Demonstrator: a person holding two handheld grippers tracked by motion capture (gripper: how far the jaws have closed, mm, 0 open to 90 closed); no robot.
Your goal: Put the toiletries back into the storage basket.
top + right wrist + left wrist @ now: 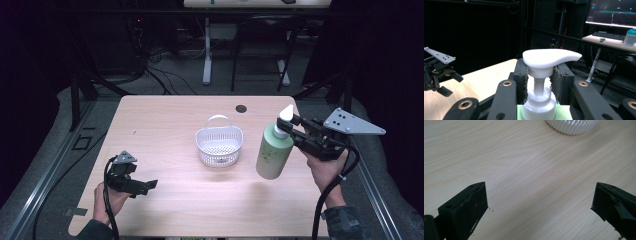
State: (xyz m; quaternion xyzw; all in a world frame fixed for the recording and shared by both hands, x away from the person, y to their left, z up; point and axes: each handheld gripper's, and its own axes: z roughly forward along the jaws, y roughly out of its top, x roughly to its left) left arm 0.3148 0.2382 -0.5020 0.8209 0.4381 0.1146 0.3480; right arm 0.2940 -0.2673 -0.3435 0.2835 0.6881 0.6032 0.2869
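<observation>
The right gripper (288, 129) holds the green pump bottle (273, 150) by its white neck, lifted above the table (165, 125). The left gripper (145, 186) is wide open and holds nothing, near the white basket (219, 145).

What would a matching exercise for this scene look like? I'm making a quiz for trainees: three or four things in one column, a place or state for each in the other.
Things:
1. pale green plastic pump bottle with a white pump head
2. white slotted plastic basket with a handle
3. left tool
4. right tool

States:
A. jaws wide apart over bare wood
B. stands mid-table, holding nothing
C. clamped at the pump's neck
D. held up, tilted, above the light wooden table

Pairs: 1-D, 2-B, 3-A, 4-C
</observation>
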